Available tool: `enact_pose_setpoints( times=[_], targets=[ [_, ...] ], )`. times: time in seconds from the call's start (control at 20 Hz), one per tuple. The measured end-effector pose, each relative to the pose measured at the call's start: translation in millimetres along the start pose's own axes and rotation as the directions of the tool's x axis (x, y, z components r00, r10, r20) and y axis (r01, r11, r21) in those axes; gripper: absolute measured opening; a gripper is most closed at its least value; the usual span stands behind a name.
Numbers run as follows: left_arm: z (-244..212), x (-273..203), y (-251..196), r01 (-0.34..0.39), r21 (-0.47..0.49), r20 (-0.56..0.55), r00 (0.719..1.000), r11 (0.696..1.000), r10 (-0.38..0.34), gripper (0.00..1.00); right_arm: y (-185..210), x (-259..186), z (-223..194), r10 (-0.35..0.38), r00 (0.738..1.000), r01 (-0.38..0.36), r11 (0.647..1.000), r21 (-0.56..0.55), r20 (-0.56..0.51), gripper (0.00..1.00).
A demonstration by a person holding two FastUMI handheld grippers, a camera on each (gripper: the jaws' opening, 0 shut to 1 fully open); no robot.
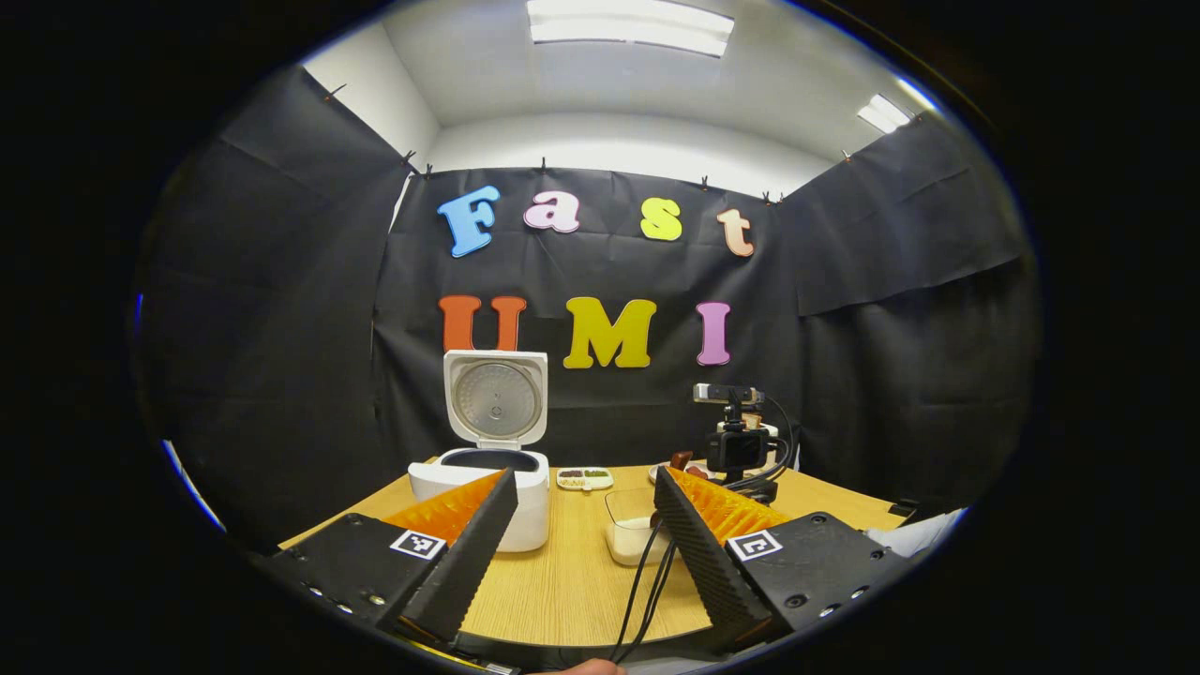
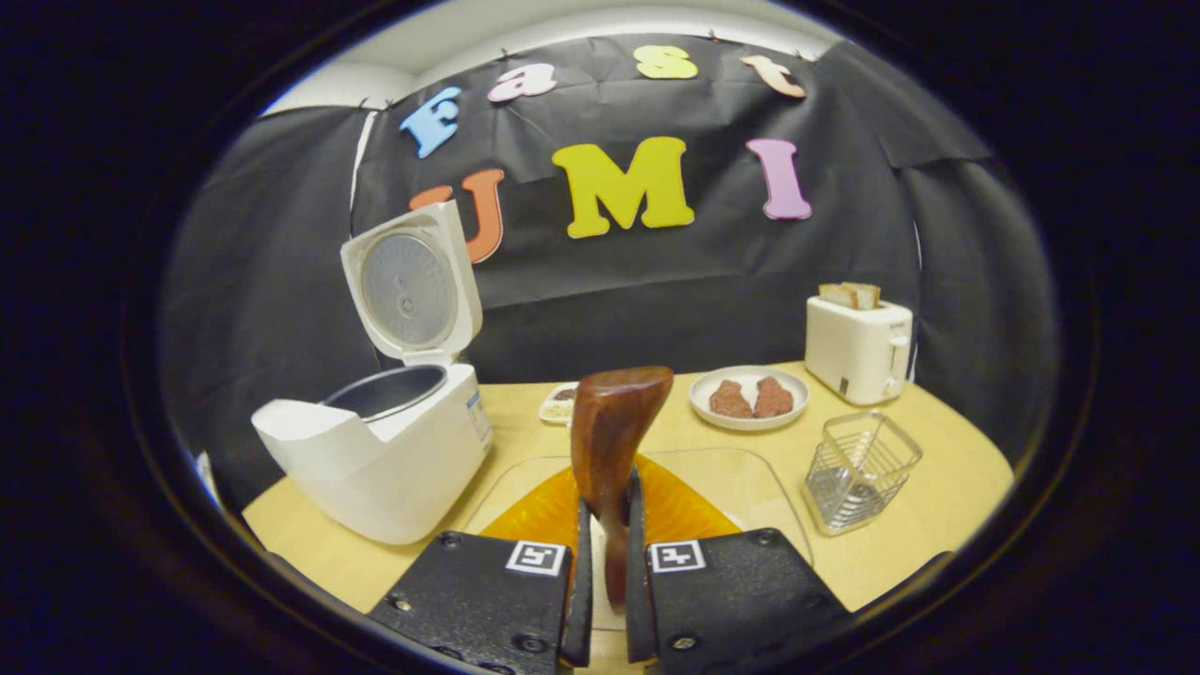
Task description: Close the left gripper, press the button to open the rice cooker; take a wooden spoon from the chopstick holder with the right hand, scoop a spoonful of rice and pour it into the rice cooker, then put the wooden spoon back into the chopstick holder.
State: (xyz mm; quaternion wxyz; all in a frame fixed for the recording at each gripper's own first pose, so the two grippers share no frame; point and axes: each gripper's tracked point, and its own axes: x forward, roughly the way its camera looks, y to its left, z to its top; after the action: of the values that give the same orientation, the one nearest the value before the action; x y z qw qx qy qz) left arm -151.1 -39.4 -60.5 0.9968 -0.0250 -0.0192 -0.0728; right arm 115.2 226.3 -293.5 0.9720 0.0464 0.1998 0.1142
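the right gripper (image 2: 605, 553) is clamping the wooden spoon (image 2: 614, 427) by its handle; tilting could be spilling rice short of the rice cooker (image 2: 389, 450). the left gripper (image 1: 586, 525) is hanging with jaws apart.

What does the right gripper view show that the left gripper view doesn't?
Right gripper view adds: a toaster holding bread, a wire chopstick holder, and a close look at the right gripper shut on the wooden spoon. Left gripper view adds: the left gripper, open, and black cables crossing the table. Shared: the open rice cooker, the small divided dish and the clear container.
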Motion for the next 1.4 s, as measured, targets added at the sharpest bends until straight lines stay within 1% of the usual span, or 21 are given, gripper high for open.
enact_pose_setpoints(
  times=[0.1,0.2,0.3,0.45,0.6,0.65,0.7,0.8,1.0,1.1,1.2,1.25,1.35,1.4],
  targets=[
    [-4.3,2.8,5.7,-0.008,-0.004,-0.008,1.0,1.0,0.008,0.94,6.9,-1.8,-6.6,0.055,0.997,-0.048,0.99,0.135,-0.052,0.2],
    [-6.0,4.9,5.5,-0.014,0.0,-0.015,1.0,1.0,0.014,0.94,8.5,-3.6,-7.2,0.097,0.991,-0.075,0.97,0.23,-0.088,0.2],
    [-6.5,5.6,4.5,-0.015,0.001,-0.017,1.0,1.0,0.015,0.94,0.8,-4.3,-6.5,0.104,0.988,-0.068,0.958,0.279,-0.114,0.2],
    [-7.0,8.5,5.9,-0.011,-0.002,-0.018,1.0,1.0,0.011,0.94,-25.1,-2.2,-8.4,0.102,0.984,-0.039,0.925,0.378,-0.148,0.2],
    [-11.1,11.8,10.0,-0.019,-0.001,-0.029,0.999,1.0,0.019,0.94,-37.8,-6.9,3.7,0.112,0.988,-0.054,0.893,0.447,-0.106,0.19],
    [-13.2,11.9,13.5,-0.027,-0.002,-0.035,0.999,1.0,0.027,0.94,-42.5,-10.9,7.7,0.115,0.99,-0.062,0.879,0.474,-0.084,0.14],
    [-15.1,13.3,16.3,-0.035,-0.003,-0.043,0.998,0.999,0.035,0.94,-47.0,-14.2,12.4,0.118,0.991,-0.073,0.861,0.504,-0.059,0.19],
    [-17.8,13.7,20.4,-0.049,-0.006,-0.054,0.997,0.999,0.049,0.94,-53.2,-21.7,18.2,0.134,0.991,-0.099,0.821,0.563,-0.022,0.19],
    [-15.1,11.2,24.9,-0.055,-0.012,-0.048,0.997,0.998,0.055,0.94,-74.2,-25.3,22.1,0.114,0.993,-0.109,0.736,0.668,0.036,0.19],
    [-11.9,11.2,25.0,-0.054,-0.019,-0.039,0.998,0.998,0.053,0.94,-83.4,-30.5,25.1,0.108,0.991,-0.128,0.669,0.732,0.076,0.19],
    [-17.1,14.7,22.2,-0.042,-0.034,-0.051,0.998,0.999,0.041,0.94,-91.3,-32.6,28.9,0.11,0.987,-0.158,0.579,0.8,0.115,0.19],
    [-20.1,15.9,19.4,-0.036,-0.033,-0.062,0.998,0.999,0.034,0.94,-93.9,-34.3,29.0,0.115,0.984,-0.176,0.527,0.831,0.136,0.19],
    [-21.0,15.1,22.2,-0.046,-0.025,-0.071,0.996,0.999,0.044,0.94,-102.8,-37.8,33.7,0.106,0.977,-0.214,0.401,0.891,0.187,0.19],
    [-20.5,15.4,24.1,-0.053,-0.023,-0.069,0.996,0.998,0.051,0.94,-106.4,-39.9,38.6,0.101,0.972,-0.236,0.353,0.905,0.214,0.19]
  ],
)
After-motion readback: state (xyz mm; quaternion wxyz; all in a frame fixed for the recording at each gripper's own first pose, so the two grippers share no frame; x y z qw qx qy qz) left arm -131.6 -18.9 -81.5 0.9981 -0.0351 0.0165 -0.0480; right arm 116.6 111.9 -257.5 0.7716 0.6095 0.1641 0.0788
